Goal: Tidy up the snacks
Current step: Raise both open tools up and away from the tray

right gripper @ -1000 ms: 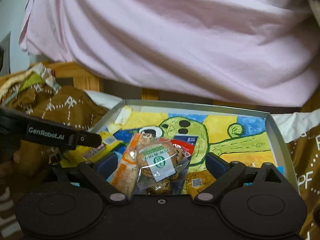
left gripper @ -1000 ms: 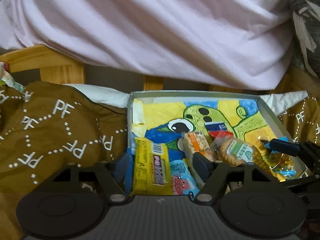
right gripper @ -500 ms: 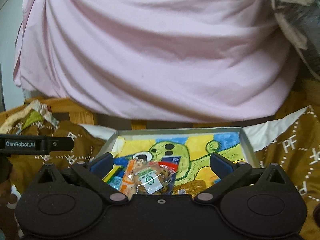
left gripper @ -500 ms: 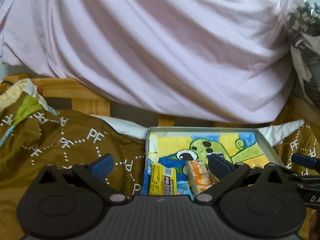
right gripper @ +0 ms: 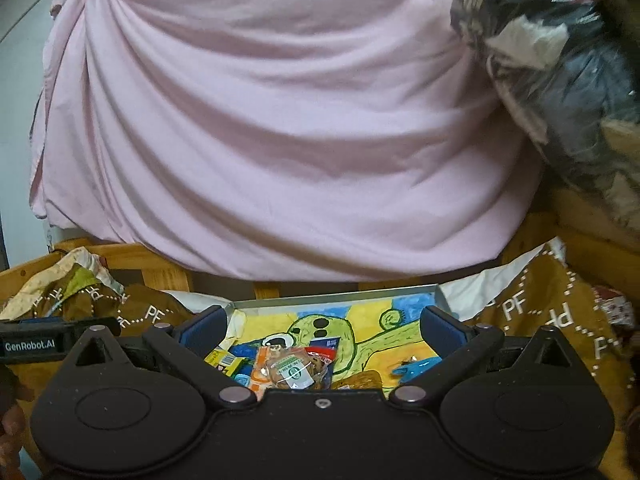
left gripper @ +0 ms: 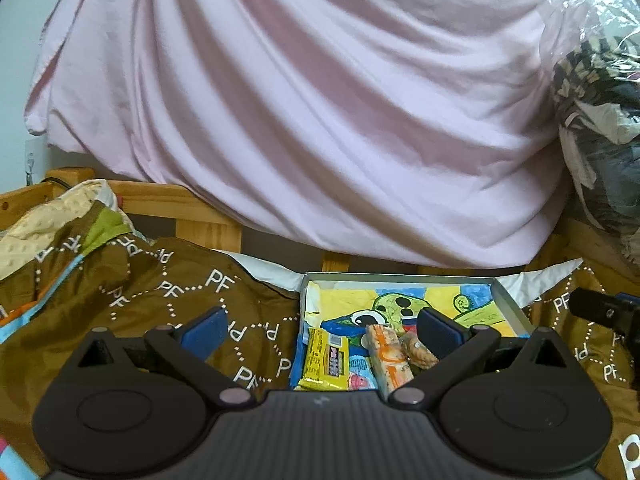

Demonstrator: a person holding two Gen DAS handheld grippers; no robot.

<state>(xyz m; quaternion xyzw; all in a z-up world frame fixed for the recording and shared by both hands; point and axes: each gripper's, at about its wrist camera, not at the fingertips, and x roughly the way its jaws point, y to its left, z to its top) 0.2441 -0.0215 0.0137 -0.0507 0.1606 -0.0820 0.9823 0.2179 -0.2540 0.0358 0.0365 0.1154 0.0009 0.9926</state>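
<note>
A shallow grey box (left gripper: 510, 300) (right gripper: 340, 300) lined with a green cartoon drawing lies on brown bedding. Inside it are a yellow bar (left gripper: 325, 360) (right gripper: 222, 358), an orange-and-white wrapped snack (left gripper: 389, 354) (right gripper: 260, 368), a clear cookie packet (right gripper: 298, 372) (left gripper: 416, 350) and a blue wrapper (right gripper: 416, 368). My left gripper (left gripper: 320, 330) is open and empty, held back above the box's near left corner. Also open and empty, my right gripper (right gripper: 322, 328) hovers over the near edge of the box. The right gripper's body (left gripper: 600, 312) shows at the right of the left wrist view.
A large pink sheet (left gripper: 304, 112) hangs over a wooden frame (left gripper: 180, 204) behind the box. Brown "PF" printed fabric (left gripper: 160, 292) (right gripper: 540, 312) surrounds the box. A plastic bag of dark clothes (right gripper: 560, 60) sits at the upper right. The left gripper's body (right gripper: 32, 346) juts in from the left.
Both grippers have pulled back and up from the box, so the snacks look smaller and lower. The snacks stay where they were in the box.
</note>
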